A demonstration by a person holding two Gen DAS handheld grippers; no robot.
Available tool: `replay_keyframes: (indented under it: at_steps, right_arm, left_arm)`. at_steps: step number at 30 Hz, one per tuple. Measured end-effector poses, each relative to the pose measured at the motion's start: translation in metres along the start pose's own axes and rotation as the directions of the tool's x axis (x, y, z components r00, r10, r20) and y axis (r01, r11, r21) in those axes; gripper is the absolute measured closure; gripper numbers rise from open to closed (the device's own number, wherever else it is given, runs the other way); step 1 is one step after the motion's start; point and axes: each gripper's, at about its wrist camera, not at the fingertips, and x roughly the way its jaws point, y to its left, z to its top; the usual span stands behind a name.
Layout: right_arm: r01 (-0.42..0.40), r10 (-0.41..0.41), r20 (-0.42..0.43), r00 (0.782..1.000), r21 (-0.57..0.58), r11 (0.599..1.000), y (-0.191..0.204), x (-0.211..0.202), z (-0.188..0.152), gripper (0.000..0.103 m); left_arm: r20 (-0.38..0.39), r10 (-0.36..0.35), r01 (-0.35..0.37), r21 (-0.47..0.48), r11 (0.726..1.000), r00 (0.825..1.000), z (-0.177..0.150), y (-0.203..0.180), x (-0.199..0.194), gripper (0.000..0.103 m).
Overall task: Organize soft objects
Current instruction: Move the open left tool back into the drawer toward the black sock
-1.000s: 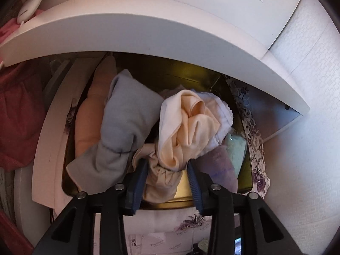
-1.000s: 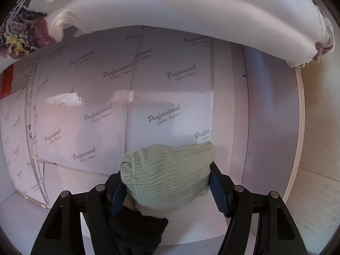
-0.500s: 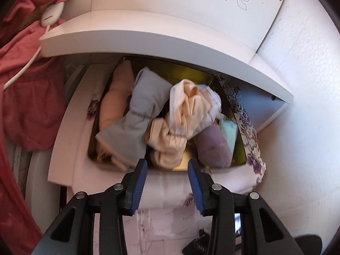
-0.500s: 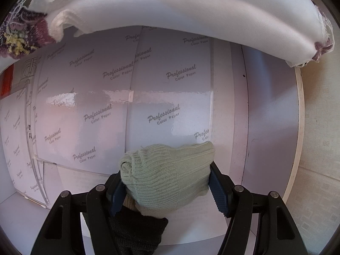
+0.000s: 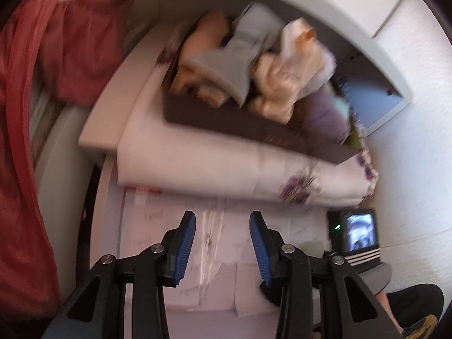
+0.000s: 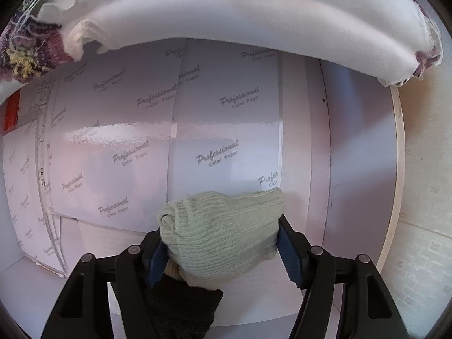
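Socks are the business here: a pale green knitted sock [image 6: 226,226] sits squeezed between the right gripper [image 6: 223,243] pads, just above the white lettered paper [image 6: 220,130], a dark sock [image 6: 180,305] under it. The left gripper [image 5: 221,243] is part open and empty, well clear of the dark tray [image 5: 254,130]. That tray is heaped: grey cloth [image 5: 237,65] and cream cloth [image 5: 288,84] bulge over its near rim, so one nudge could spill them. It sits tucked under a white shelf [image 5: 339,39], tight overhead. Open room lies over the paper, nearer than the tray.
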Motion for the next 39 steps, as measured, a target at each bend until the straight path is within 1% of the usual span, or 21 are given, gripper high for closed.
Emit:
replay_keyframes:
  at_steps: [2, 6, 8, 10, 14, 17, 22, 27, 30, 34, 35, 39]
  right_arm:
    - [-0.004, 0.004, 0.002, 1.0, 0.0, 1.0, 0.0, 0.0, 0.0, 0.035]
    - [-0.018, 0.018, 0.008, 1.0, 0.012, 1.0, -0.004, -0.001, -0.001, 0.036]
    - [-0.021, 0.021, 0.009, 1.0, 0.011, 1.0, -0.005, -0.001, -0.001, 0.036]
    - [-0.024, 0.024, 0.011, 1.0, 0.011, 1.0, -0.008, -0.002, -0.003, 0.037]
    - [-0.043, 0.042, 0.014, 0.999, 0.033, 0.999, -0.015, -0.003, -0.002, 0.038]
    - [-0.065, 0.064, 0.015, 0.998, 0.061, 0.996, -0.023, -0.004, -0.002, 0.04]
    - [-0.083, 0.082, 0.017, 0.997, 0.085, 0.993, -0.033, -0.008, -0.001, 0.04]
    - [-0.078, 0.077, 0.02, 0.997, 0.084, 0.993, -0.037, -0.014, 0.0, 0.04]
    - [-0.076, 0.074, 0.023, 0.997, 0.09, 0.993, -0.036, -0.022, -0.001, 0.04]
    - [-0.073, 0.07, 0.032, 0.997, 0.094, 0.993, -0.036, -0.031, -0.001, 0.04]
    - [-0.073, 0.07, 0.033, 0.997, 0.096, 0.993, -0.036, -0.033, -0.001, 0.04]
    - [-0.065, 0.061, 0.034, 0.998, 0.099, 0.993, -0.034, -0.042, 0.002, 0.04]
  left_arm:
    - [-0.04, 0.007, -0.007, -0.009, 1.0, 0.999, -0.009, 0.005, 0.011, 0.063]
    - [-0.104, 0.051, -0.051, 0.0, 0.999, 0.993, -0.023, 0.014, 0.032, 0.063]
    - [-0.153, 0.053, -0.054, -0.002, 0.999, 0.987, -0.029, 0.018, 0.043, 0.063]
    - [-0.182, 0.059, -0.06, 0.001, 0.998, 0.982, -0.034, 0.018, 0.051, 0.063]
    - [-0.245, 0.055, -0.048, 0.035, 0.998, 0.968, -0.042, 0.013, 0.064, 0.063]
    - [-0.272, 0.053, -0.038, 0.062, 0.997, 0.961, -0.045, 0.008, 0.07, 0.063]
    - [-0.307, 0.037, -0.014, 0.076, 0.997, 0.951, -0.052, 0.005, 0.078, 0.063]
    - [-0.338, 0.043, -0.012, 0.094, 0.995, 0.94, -0.055, 0.001, 0.086, 0.063]
    - [-0.345, 0.043, -0.008, 0.102, 0.995, 0.937, -0.058, 0.0, 0.086, 0.063]
    - [-0.356, 0.035, 0.009, 0.12, 0.993, 0.934, -0.062, -0.007, 0.091, 0.063]
    - [-0.365, 0.024, 0.018, 0.112, 0.994, 0.931, -0.063, -0.008, 0.091, 0.063]
    - [-0.381, 0.014, 0.04, 0.134, 0.99, 0.925, -0.068, -0.014, 0.094, 0.063]
